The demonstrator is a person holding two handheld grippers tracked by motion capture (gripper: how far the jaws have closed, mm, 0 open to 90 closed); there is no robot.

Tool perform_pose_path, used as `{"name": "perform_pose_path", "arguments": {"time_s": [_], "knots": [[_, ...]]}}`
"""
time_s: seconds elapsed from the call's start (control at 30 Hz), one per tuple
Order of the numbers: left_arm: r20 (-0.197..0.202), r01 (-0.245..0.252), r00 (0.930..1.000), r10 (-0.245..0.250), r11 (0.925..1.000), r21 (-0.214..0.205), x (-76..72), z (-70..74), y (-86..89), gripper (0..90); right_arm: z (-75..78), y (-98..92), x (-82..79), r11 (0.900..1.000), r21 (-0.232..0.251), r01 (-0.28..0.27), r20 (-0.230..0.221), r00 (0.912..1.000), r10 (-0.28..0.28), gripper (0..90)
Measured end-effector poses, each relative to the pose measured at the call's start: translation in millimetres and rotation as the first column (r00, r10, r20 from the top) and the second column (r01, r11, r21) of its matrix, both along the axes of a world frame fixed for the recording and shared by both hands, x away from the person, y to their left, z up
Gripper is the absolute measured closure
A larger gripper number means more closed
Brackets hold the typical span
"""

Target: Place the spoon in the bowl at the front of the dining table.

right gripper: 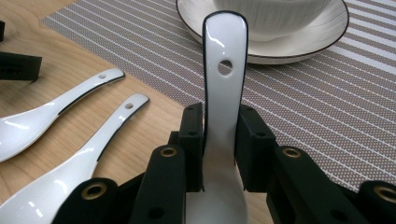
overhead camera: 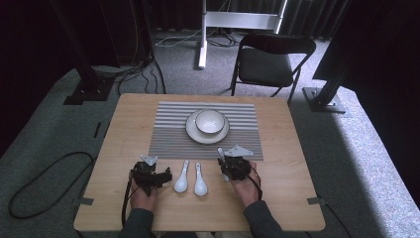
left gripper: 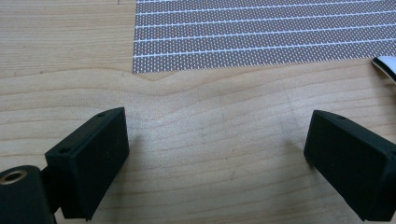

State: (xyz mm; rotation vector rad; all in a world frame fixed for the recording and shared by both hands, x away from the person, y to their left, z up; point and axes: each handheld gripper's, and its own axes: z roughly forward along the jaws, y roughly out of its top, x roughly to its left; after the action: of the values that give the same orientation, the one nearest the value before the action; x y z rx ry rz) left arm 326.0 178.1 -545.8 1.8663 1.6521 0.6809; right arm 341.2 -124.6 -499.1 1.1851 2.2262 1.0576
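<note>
My right gripper [right gripper: 219, 144] is shut on a white ceramic spoon [right gripper: 225, 84], its pads pressing both sides of the handle, whose holed end points toward the plate. In the high view that right gripper [overhead camera: 222, 157] sits at the placemat's near edge. Two more white spoons [overhead camera: 182, 179] [overhead camera: 200, 182] lie side by side on the wood between my hands, also seen as spoons [right gripper: 56, 109] [right gripper: 88, 154] at the left of the right gripper view. My left gripper [left gripper: 215, 149] stands open over bare wood; the left gripper [overhead camera: 159, 173] rests left of the spoons.
A white bowl [overhead camera: 210, 121] sits on a white plate [overhead camera: 194, 134] in the middle of a striped grey placemat [overhead camera: 171, 129]. The wooden table [overhead camera: 287, 193] has bare wood at its sides and front. A black folding chair [overhead camera: 270, 62] stands beyond the far edge.
</note>
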Motion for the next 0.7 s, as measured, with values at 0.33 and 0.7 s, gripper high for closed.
{"name": "perform_pose_path", "arguments": {"time_s": [0.33, 0.7], "knots": [[0.000, 0.001, 1.0000, -0.001, 1.0000, 0.000, 0.0, 0.0, 0.0, 6.9, 4.4, -4.1, 3.3, 0.9999, -0.002, 0.011, 0.005, 0.9999, -0.011, 74.2], [0.001, -0.001, 1.0000, 0.001, 1.0000, 0.000, -0.1, -0.1, -0.3, 6.9, 16.0, -0.8, 8.2, 1.0000, 0.003, 0.008, 0.029, 0.9995, -0.008, 74.2]]}}
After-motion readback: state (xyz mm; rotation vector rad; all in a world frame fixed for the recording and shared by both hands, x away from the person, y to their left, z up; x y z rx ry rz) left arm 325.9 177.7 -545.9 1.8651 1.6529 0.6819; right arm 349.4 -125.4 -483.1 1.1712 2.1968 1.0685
